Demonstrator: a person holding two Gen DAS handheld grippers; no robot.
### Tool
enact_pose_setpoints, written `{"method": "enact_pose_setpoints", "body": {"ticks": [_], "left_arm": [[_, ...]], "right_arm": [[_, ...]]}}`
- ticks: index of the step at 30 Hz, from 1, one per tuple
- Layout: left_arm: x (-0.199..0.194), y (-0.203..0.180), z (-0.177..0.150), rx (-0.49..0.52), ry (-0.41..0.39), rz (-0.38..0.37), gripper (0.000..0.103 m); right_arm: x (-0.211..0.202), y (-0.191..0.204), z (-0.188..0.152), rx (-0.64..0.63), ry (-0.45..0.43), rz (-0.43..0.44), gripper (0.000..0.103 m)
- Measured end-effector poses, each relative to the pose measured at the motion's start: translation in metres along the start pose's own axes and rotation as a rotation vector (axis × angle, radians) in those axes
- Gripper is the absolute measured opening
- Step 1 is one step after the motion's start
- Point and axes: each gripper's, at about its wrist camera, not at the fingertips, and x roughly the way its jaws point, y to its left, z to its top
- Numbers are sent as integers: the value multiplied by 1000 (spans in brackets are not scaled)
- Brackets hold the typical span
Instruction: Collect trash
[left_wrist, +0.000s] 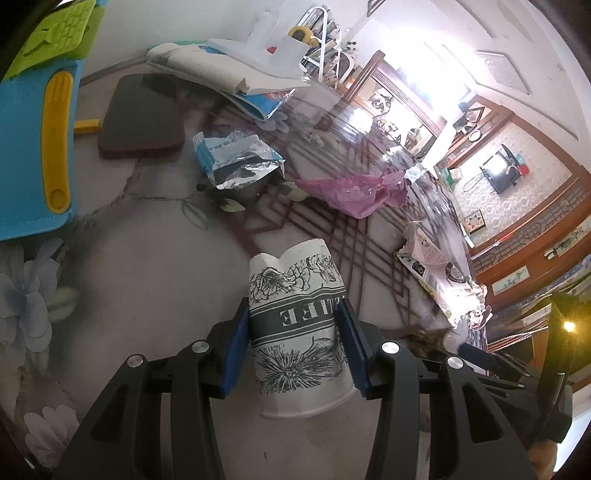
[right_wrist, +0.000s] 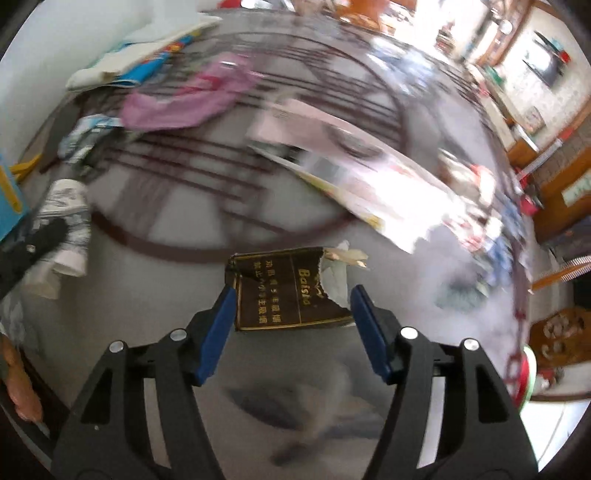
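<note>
From the left wrist view, the left tongs (left_wrist: 293, 336) are clamped on a crumpled paper cup (left_wrist: 295, 325), white with black flower prints and a grey band of lettering; both blue pads press its sides and its dented mouth points away from the tongs. Ahead of the cup, on the bench (left_wrist: 147, 266), lies a torn blue and silver foil wrapper (left_wrist: 236, 162). Just right of that wrapper sits a pink plastic bag (left_wrist: 354, 192). Further right, beside the tongs' right finger, rests a pale torn snack packet (left_wrist: 439, 277). Far ahead lie a dark brown pad (left_wrist: 144, 118) and a folded stack of papers (left_wrist: 229, 77). Off to the left stands a blue and yellow plastic toy (left_wrist: 37, 147).

From the right wrist view, much of it blurred, the right tongs (right_wrist: 293, 310) stand apart around a torn dark brown cigarette pack (right_wrist: 288, 291) with gold lettering, lying flat on the bench. The left pad is at the pack's left edge and the right pad stands just clear of its torn corner, so the pack is between the fingers and not gripped. Ahead and right lies the pale snack packet (right_wrist: 351, 162); ahead and left, the pink bag (right_wrist: 184, 99). At far left the paper cup (right_wrist: 68, 221) shows in the left tongs.
</note>
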Motion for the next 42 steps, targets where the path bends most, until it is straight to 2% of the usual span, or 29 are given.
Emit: {"method": "enact_pose_setpoints", "body": {"ticks": [2,4,6,9,11,13,17,20,24,25,26,29,33,37,38,42], "left_arm": [[1,-2,-1,5,6,-2,44],[2,-3,-2,10,10,-4,44],[3,-5,-4,12,12,-6,45],[5,-9,-7,26,23,-6,45],[7,-12,-10,37,32,-8,45],[8,-14,-12,47,37,-11,45],[8,-15,-13,46,41,-16,45],[9,-16,-13,43,46,-24,45],[11,-20,-16,52,59,-39,45],[11,-20,-16,55,61,-40,45],[11,-20,-17,57,62,-41,45],[11,-21,-17,57,66,-47,45],[10,-19,-17,48,67,-50,45],[10,-17,-16,43,67,-51,45],[10,-17,-16,41,67,-51,45],[10,-17,-15,41,64,-50,45]], "right_arm": [[-1,-19,-2,62,2,-33,67],[-6,-44,-5,174,-17,2,69],[-8,-66,-8,325,-34,96,78],[11,-95,-15,626,-6,329,80],[22,-99,-19,744,19,420,80],[26,-91,-21,776,27,468,80],[24,-74,-14,753,18,472,79],[25,-59,-7,707,34,418,74],[25,-43,-2,617,36,315,74],[24,-36,2,581,30,285,71],[24,-31,4,547,24,263,64],[25,-15,10,432,21,237,33],[20,-9,15,348,1,264,26],[4,-2,22,188,-49,152,23],[1,-3,23,169,-54,148,22],[-9,-14,23,174,-92,192,21]]}}
